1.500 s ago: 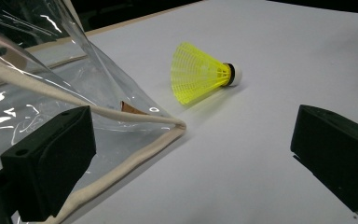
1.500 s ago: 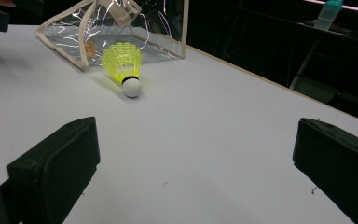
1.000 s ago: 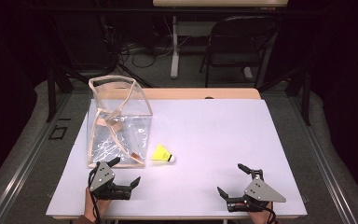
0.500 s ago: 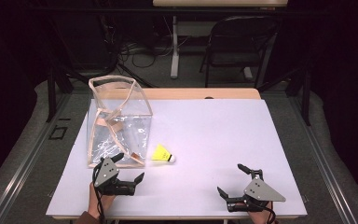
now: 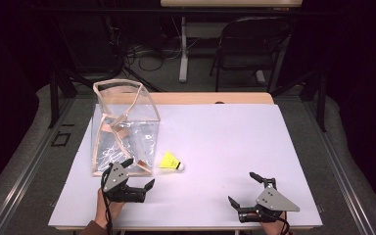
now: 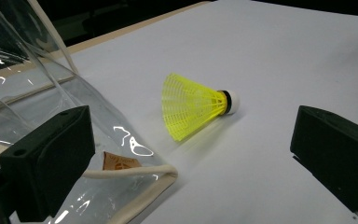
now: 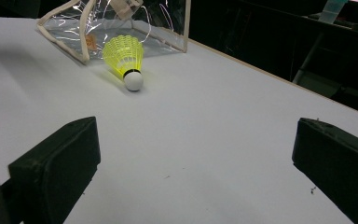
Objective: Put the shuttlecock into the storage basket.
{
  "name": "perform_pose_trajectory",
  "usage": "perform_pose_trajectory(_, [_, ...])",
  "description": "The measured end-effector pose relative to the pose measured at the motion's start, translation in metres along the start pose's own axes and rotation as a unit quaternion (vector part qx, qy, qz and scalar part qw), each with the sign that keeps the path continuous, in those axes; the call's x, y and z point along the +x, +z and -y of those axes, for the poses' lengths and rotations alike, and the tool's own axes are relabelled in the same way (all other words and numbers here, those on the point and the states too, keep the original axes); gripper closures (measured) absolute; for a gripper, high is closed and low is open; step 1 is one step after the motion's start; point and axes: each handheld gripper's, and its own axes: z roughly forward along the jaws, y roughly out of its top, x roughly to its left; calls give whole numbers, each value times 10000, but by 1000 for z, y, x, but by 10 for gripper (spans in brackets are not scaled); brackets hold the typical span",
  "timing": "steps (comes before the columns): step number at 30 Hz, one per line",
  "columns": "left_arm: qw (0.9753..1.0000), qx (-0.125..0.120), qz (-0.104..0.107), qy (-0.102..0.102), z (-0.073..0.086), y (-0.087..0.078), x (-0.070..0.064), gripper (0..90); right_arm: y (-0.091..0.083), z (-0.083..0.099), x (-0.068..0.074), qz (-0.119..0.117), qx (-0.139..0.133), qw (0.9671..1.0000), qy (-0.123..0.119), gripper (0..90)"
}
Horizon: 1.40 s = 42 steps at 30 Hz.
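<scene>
- Bag (image 5: 125, 128): a clear plastic bag with tan trim stands at the left of the table (image 5: 235, 142), mouth up. In the left gripper view its lower corner (image 6: 135, 182) lies just beside the near jaw. It looks floppy and glossy, so I judge its walls would buckle and slide under a pinch; the stitched trim is the firmer place to hold.
- Left gripper (image 5: 139, 175): low at the near left edge, just in front of the bag, jaws spread wide and holding nothing. Its own view looks straight at the shuttlecock, which lies between the two jaws but farther off.
- Shuttlecock (image 5: 171, 161): yellow mesh skirt, white cork tip, lying on its side on the table just right of the bag's front corner, not touching it as far as I can tell. In the left gripper view (image 6: 193, 105) the cork points right, the skirt's open end toward the bag.
- Handling, as a judgement: very light, so a nudge could roll it away in an arc. The skirt is thin, springy and easily crushed; the cork is small, round and firm. Best taken with a gentle close at the neck where skirt meets cork.
- Right gripper (image 5: 249, 196): at the near right edge, well apart from the shuttlecock (image 7: 123, 58), jaws wide and empty.
</scene>
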Motion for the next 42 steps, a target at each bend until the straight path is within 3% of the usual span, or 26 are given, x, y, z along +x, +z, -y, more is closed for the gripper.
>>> perform_pose_trajectory(12, [10000,14,96,6,-6,6,-1,0,0,0,0,-9,19,10000,8,8])
perform_pose_trajectory(42, [9970,275,701,163,-26,34,7,0,-1,1,0,6,71,10000,-7,9])
